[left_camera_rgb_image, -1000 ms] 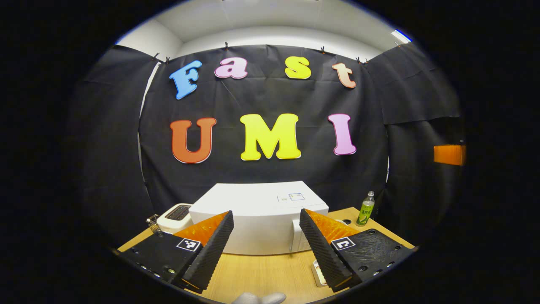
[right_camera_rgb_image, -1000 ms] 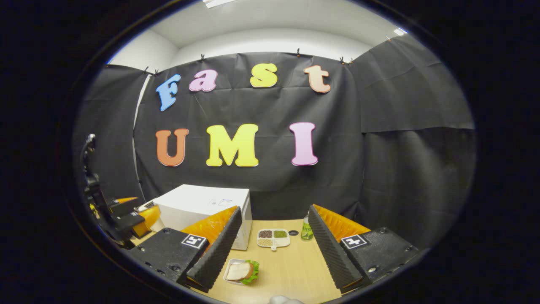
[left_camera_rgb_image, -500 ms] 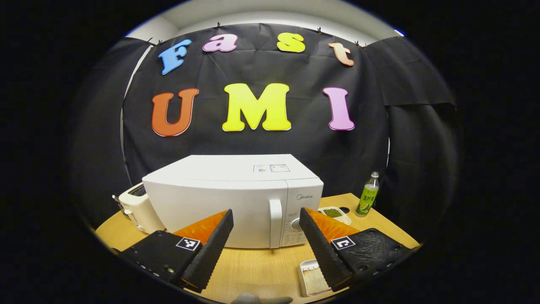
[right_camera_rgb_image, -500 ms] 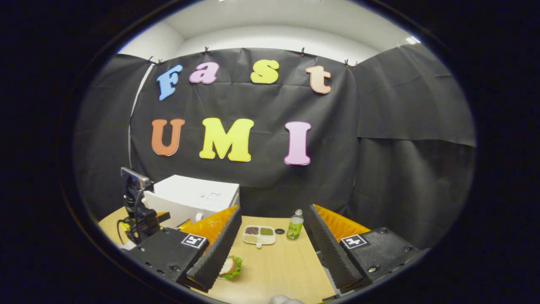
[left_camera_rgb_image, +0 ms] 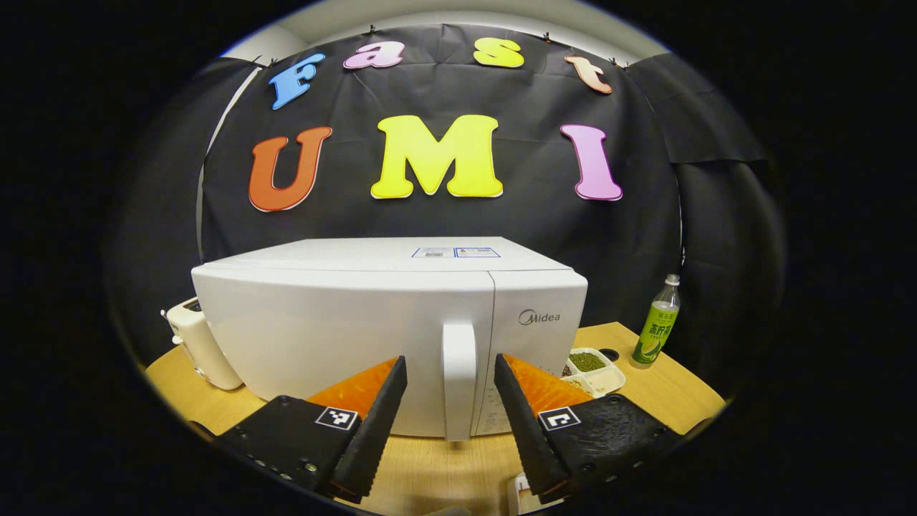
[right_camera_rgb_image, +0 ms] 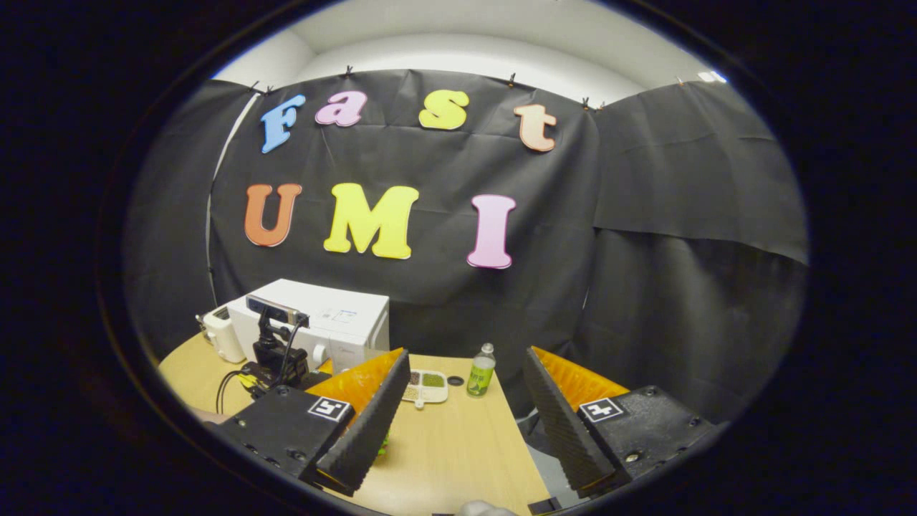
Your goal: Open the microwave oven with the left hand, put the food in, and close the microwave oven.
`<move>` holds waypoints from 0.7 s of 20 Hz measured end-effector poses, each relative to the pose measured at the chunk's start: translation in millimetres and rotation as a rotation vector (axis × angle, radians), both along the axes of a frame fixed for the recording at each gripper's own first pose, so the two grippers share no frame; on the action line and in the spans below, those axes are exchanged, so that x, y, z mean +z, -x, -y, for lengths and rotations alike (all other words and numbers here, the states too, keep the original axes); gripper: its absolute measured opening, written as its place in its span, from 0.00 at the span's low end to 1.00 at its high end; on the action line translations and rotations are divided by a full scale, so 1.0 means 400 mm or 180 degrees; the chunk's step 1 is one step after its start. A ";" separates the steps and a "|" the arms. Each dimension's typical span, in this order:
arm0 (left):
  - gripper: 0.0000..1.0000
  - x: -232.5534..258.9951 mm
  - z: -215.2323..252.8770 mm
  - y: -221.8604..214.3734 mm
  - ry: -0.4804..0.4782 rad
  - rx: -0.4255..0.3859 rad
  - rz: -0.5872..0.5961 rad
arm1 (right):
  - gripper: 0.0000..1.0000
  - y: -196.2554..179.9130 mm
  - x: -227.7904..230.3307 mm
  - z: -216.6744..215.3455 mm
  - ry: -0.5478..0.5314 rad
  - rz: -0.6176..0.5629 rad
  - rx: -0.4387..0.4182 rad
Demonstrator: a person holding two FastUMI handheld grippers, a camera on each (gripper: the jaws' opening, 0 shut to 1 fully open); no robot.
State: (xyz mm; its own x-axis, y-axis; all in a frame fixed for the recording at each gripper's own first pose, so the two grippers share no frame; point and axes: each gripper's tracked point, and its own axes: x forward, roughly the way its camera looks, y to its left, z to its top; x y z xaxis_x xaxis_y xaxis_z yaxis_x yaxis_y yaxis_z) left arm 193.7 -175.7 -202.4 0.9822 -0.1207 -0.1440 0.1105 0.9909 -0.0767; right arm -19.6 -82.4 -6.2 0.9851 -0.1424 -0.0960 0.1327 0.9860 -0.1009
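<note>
Left gripper view: the camera rode on the left gripper (left_camera_rgb_image: 449, 373) and faced the closed door of the white microwave oven (left_camera_rgb_image: 344, 337) squarely and from close by, its door handle (left_camera_rgb_image: 459, 380) rising between the two parted fingers. Right gripper view: the camera rode on the right gripper (right_camera_rgb_image: 466, 369), held farther back and to the right, looking across the wooden table (right_camera_rgb_image: 458, 444) toward the booth wall, with the microwave oven (right_camera_rgb_image: 337, 330) small beyond its left finger and the left gripper (right_camera_rgb_image: 276, 358) before that oven. Both views shared the microwave oven, the green bottle (left_camera_rgb_image: 655, 331) (right_camera_rgb_image: 481, 376), the divided tray of beans (left_camera_rgb_image: 591, 369) (right_camera_rgb_image: 426, 383) and the toaster (left_camera_rgb_image: 200, 344) (right_camera_rgb_image: 218, 333).
</note>
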 end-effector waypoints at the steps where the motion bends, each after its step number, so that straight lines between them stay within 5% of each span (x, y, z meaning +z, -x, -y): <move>1: 0.75 0.008 0.003 0.000 0.0030 -0.0022 0.0040 | 1.00 0.003 -0.001 0.005 0.0016 -0.0013 -0.0018; 3: 0.66 0.010 -0.005 -0.013 -0.0007 0.0020 0.0093 | 1.00 0.010 -0.011 0.006 0.0028 -0.0047 -0.0029; 4: 0.36 0.006 -0.002 -0.026 0.0004 0.0006 0.0111 | 0.96 0.013 -0.014 0.006 0.0013 -0.0063 -0.0031; 14: 0.10 -0.001 0.009 -0.019 0.0151 -0.0175 0.0015 | 0.96 0.018 0.001 -0.021 0.0041 -0.0044 0.0062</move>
